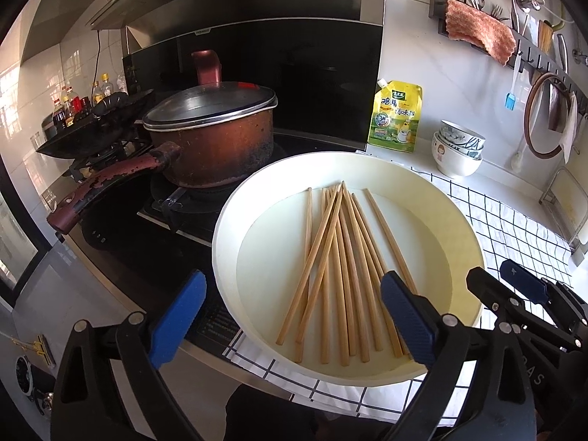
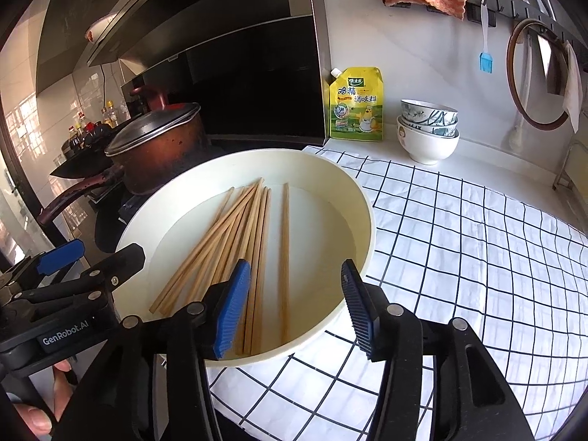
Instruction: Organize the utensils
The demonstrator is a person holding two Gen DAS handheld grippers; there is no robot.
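Several wooden chopsticks (image 1: 341, 268) lie loose in a round cream basin (image 1: 474, 235) on a checked cloth. They also show in the right wrist view (image 2: 253, 242), with one chopstick (image 2: 284, 257) apart to the right, inside the same basin (image 2: 367, 213). My left gripper (image 1: 294, 319) is open and empty over the basin's near-left rim. My right gripper (image 2: 294, 308) is open and empty above the basin's near edge, its fingers either side of the lone chopstick's near end. The right gripper also shows in the left wrist view (image 1: 514, 286), at the basin's right rim.
A brown lidded pot (image 1: 209, 136) and a black wok (image 1: 99, 128) stand on the stove at left. A yellow seasoning pouch (image 2: 354, 104) and stacked bowls (image 2: 428, 130) stand against the back wall. A wall rack (image 1: 522, 47) holds utensils and a pink cloth (image 1: 477, 33). The checked cloth (image 2: 477, 257) spreads right.
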